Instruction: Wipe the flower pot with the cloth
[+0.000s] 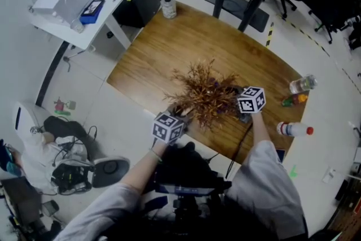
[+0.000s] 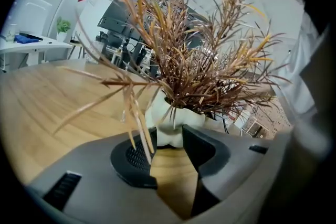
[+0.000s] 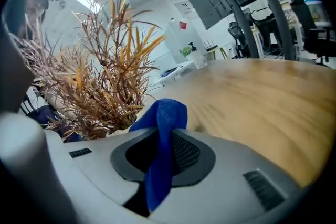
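Observation:
A white flower pot (image 2: 172, 122) with a bush of dry brown leaves (image 1: 206, 93) stands near the front edge of the wooden table (image 1: 186, 42). My left gripper (image 2: 168, 138) has its two jaws against the foot of the pot, one on each side. Its marker cube (image 1: 168, 126) shows at the plant's left in the head view. My right gripper (image 3: 165, 136) is shut on a blue cloth (image 3: 164, 123), which bunches up above the jaws. It sits at the plant's right, with the leaves (image 3: 94, 92) to its left and its cube (image 1: 251, 100) beside them.
Three bottles lie or stand at the table's right end: a clear one (image 1: 302, 84), a red and green one (image 1: 294, 100), a white one with a red cap (image 1: 293, 129). A pump bottle (image 1: 168, 7) stands at the far corner. A white side table (image 1: 84, 3) is at left.

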{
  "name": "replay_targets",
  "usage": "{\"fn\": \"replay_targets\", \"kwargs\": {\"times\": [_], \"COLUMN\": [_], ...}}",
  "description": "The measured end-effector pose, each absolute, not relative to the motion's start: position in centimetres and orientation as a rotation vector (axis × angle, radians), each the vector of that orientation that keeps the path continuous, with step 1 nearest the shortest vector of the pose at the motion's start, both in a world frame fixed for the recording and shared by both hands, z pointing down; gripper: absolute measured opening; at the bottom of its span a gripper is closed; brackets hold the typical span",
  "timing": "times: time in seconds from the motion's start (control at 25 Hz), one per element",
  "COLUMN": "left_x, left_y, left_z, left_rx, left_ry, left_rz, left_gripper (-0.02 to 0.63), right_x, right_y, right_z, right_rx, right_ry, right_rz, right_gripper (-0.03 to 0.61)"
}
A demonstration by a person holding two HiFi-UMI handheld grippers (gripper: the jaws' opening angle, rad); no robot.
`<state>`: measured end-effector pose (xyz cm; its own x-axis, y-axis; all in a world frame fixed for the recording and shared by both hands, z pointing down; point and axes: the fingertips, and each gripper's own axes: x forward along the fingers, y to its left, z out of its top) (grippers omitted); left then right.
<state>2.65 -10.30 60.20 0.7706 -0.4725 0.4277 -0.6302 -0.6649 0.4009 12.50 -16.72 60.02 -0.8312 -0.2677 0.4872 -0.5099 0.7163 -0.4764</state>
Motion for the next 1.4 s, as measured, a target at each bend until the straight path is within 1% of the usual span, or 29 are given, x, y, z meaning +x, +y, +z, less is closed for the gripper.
{"fn": "replay_targets", "kwargs": {"times": [0.48,0.88,1.08,1.4], "left_x": [2.5,1.6,0.5,0.0], "left_y": [-9.9,-7.7,-7.0,-6.1], "left_z": [60.7,60.8,60.2,59.1], "left_rx": [2.455,2.487,2.518,2.552], "left_ry": [-0.767,-0.656,-0.601,-0.562], "left_rz": [0.437,0.478,0.493,0.486], "left_gripper": [0.157,0.158,0.157,0.158], "right_x": [13.6,12.2,12.4,11.2], "right_y": [-12.5,-7.6,-5.2,-2.9], "right_z": [60.5,60.8,60.1,60.4], "right_rx": [1.097,1.446,1.767,1.88], "right_ry": [-2.459,-2.396,-2.269,-2.187], "right_rz": [0.878,1.016,1.045,1.066], "right_gripper": [0.061,0.061,0.061,0.06]}}
